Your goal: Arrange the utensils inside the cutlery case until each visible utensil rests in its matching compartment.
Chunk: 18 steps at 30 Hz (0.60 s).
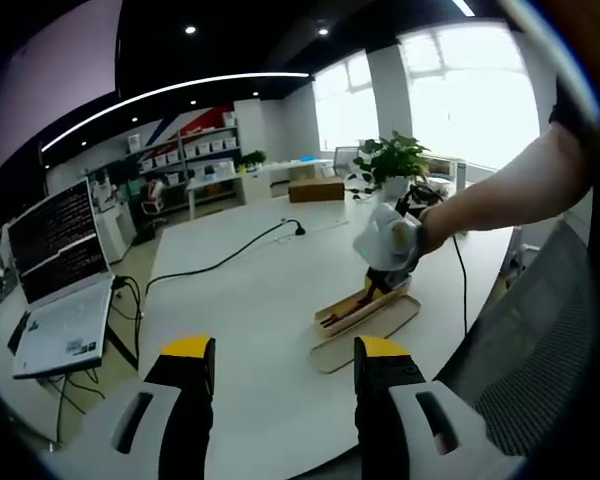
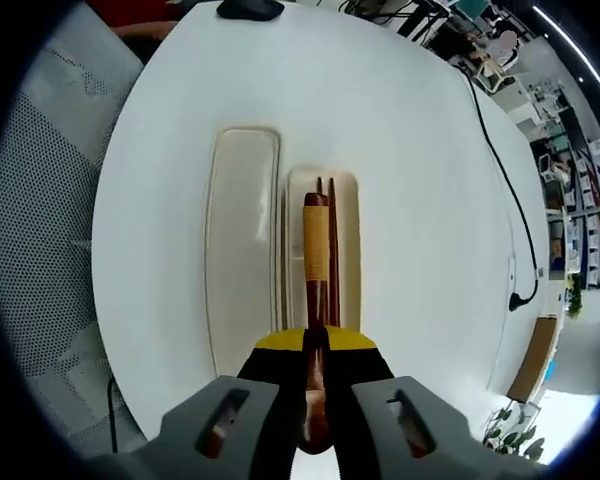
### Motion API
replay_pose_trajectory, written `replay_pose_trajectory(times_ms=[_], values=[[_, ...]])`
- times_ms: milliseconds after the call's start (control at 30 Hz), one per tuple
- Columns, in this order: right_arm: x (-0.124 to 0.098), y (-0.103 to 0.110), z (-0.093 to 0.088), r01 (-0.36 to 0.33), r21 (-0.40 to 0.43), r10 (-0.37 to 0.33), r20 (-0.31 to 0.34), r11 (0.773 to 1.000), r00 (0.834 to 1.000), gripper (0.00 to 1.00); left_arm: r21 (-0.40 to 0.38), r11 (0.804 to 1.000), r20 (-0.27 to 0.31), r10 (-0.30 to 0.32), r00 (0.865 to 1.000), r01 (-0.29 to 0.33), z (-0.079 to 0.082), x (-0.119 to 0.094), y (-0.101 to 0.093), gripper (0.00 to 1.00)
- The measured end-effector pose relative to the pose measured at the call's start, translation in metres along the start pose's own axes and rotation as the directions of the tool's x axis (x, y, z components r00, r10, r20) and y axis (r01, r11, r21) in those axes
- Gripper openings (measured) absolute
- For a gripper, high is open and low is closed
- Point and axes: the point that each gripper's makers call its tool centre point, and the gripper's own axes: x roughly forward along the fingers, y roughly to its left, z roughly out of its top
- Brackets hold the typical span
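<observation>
White table [image 2: 420,200], spoon [image 2: 316,250] clamped in right gripper [image 2: 316,345] (over case [image 2: 348,240])

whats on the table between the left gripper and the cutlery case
Nothing: in the left gripper view, only bare white table lies between the open left gripper and the cutlery case.

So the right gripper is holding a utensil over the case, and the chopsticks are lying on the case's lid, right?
Not quite. The right gripper does hold a utensil over the case, but the chopsticks lie inside the case, not on the lid beside it. The right gripper view shows this.
</observation>
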Motion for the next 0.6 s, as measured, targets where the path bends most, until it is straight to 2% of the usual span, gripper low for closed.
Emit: replay_pose_trajectory(times_ms=[600], values=[[0.012,-0.001,0.007,-0.017,-0.014,0.017,0.01,1.0,1.0,0.01,-0.009,1.0,-0.012,0.0,1.0,-0.001,-0.003,0.002,0.002,0.58]])
